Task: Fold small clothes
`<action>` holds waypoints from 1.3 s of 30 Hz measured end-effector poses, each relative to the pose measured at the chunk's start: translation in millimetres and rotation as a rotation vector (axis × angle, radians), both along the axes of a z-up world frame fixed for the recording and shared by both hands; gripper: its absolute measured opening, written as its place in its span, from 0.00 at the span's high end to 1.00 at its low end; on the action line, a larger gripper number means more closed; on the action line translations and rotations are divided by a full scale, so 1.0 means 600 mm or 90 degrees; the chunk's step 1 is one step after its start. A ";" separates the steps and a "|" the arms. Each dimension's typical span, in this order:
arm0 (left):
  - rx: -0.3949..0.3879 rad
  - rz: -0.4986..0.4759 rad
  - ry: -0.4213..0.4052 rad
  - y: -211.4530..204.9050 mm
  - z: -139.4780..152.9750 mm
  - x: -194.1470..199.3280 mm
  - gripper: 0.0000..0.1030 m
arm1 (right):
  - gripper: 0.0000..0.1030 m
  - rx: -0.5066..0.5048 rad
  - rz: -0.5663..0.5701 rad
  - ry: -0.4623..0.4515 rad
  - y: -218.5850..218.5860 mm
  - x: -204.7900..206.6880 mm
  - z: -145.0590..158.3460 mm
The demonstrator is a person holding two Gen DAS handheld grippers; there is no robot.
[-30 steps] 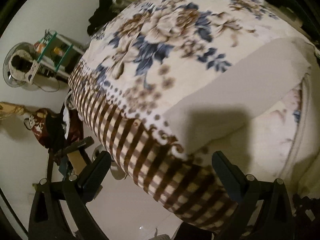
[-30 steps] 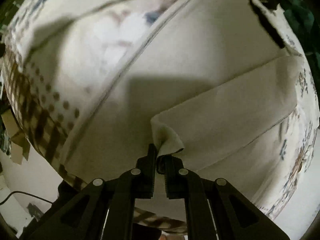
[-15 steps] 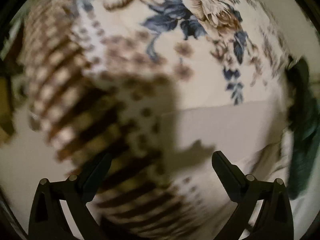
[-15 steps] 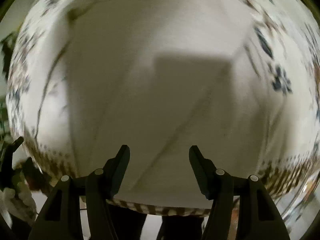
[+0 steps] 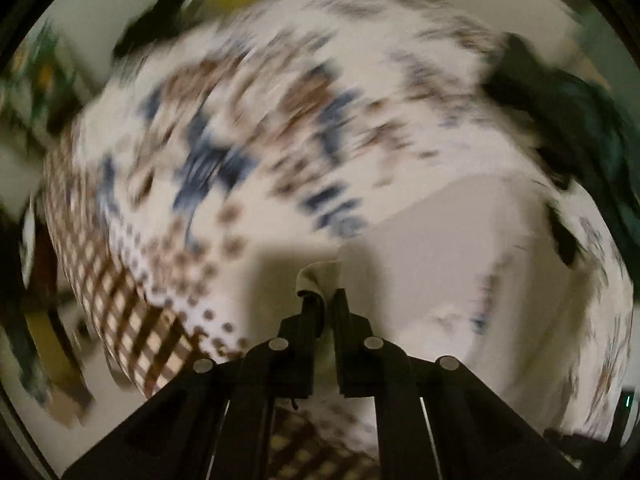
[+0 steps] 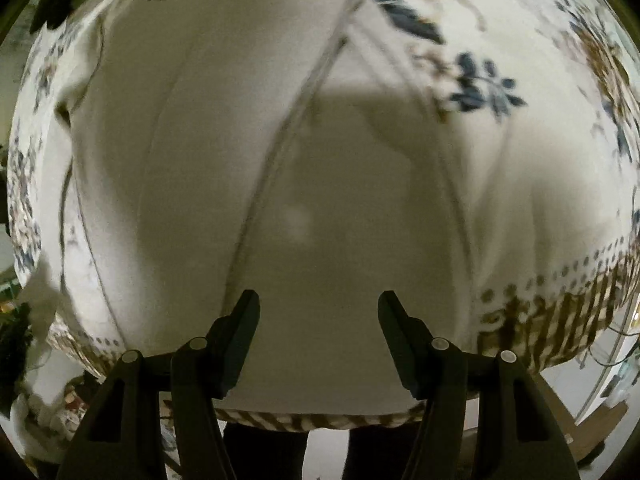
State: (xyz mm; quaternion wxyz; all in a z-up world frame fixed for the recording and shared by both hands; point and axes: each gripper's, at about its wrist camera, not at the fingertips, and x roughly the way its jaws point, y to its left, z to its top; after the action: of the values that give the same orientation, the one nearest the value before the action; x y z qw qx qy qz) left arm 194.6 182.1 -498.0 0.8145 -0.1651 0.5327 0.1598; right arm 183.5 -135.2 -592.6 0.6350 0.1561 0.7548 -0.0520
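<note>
A cream-white garment (image 5: 460, 248) lies on a flowered blanket (image 5: 248, 128) that covers the bed. My left gripper (image 5: 326, 294) is shut on a corner of the garment (image 5: 318, 276), which bunches up between its fingers. The left wrist view is blurred by motion. In the right wrist view the garment (image 6: 320, 208) fills the middle, with fold lines and seams running across it. My right gripper (image 6: 318, 300) is open and empty just above the garment's near edge.
A dark green and black cloth pile (image 5: 572, 128) lies on the bed at the right. The blanket's brown striped border (image 6: 560, 320) hangs over the bed edge. Clutter and shelves (image 5: 32, 80) stand beyond the bed at the left.
My left gripper, open before, has swung to the garment and shut on its corner. My right gripper has let go of the corner it held and now hangs open over the garment.
</note>
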 end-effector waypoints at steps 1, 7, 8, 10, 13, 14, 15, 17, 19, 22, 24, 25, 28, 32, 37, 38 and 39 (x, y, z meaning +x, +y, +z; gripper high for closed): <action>0.009 -0.034 -0.014 -0.033 0.022 0.002 0.95 | 0.38 0.003 -0.003 -0.005 -0.020 -0.003 0.009; -0.036 -0.269 -0.015 -0.305 0.076 -0.009 0.95 | 0.38 -0.004 -0.021 -0.013 -0.157 -0.040 0.040; -0.055 -0.302 -0.006 -0.355 0.070 -0.015 0.95 | 0.38 -0.009 -0.028 -0.012 -0.187 -0.049 0.044; -0.067 -0.358 0.007 -0.434 0.054 -0.027 0.95 | 0.38 -0.018 -0.041 -0.008 -0.229 -0.062 0.049; -0.083 -0.417 0.040 -0.529 0.013 -0.044 0.94 | 0.38 -0.025 -0.062 0.002 -0.303 -0.087 0.049; -0.086 -0.428 0.057 -0.551 -0.005 -0.047 0.91 | 0.38 -0.022 -0.064 0.008 -0.322 -0.093 0.048; -0.082 -0.431 0.070 -0.563 -0.016 -0.051 0.91 | 0.38 -0.015 -0.064 0.009 -0.340 -0.099 0.048; -0.077 -0.404 0.107 -0.574 -0.038 -0.062 0.90 | 0.38 0.000 -0.060 0.002 -0.369 -0.107 0.057; -0.108 -0.365 0.121 -0.549 -0.049 -0.065 0.70 | 0.38 0.022 -0.053 -0.010 -0.392 -0.118 0.068; -0.135 -0.304 0.119 -0.486 -0.049 -0.075 0.12 | 0.38 0.082 -0.059 -0.023 -0.393 -0.144 0.071; -0.129 -0.266 0.116 -0.427 -0.045 -0.084 0.12 | 0.37 0.121 -0.060 -0.023 -0.383 -0.182 0.066; -0.118 -0.248 0.123 -0.398 -0.049 -0.088 0.12 | 0.36 0.138 -0.057 -0.020 -0.379 -0.190 0.058; -0.092 -0.183 0.158 -0.303 -0.081 -0.105 0.12 | 0.36 0.181 -0.053 -0.004 -0.353 -0.198 0.016; -0.126 -0.129 0.232 -0.216 -0.158 -0.123 0.13 | 0.36 0.206 -0.060 0.034 -0.344 -0.210 -0.053; -0.191 -0.130 0.242 -0.202 -0.203 -0.129 0.17 | 0.36 0.216 -0.089 0.044 -0.339 -0.219 -0.093; -0.187 -0.141 0.234 -0.209 -0.203 -0.132 0.37 | 0.37 0.224 -0.107 0.042 -0.348 -0.224 -0.089; -0.179 -0.150 0.232 -0.215 -0.200 -0.134 0.53 | 0.45 0.235 -0.119 0.036 -0.347 -0.223 -0.088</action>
State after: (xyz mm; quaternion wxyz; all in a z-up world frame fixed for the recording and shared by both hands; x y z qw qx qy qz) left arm 114.4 53.4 -618.0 0.6869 -0.1823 0.7034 0.0153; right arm 50.0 -343.1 -645.6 0.5663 0.3378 0.7514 0.0241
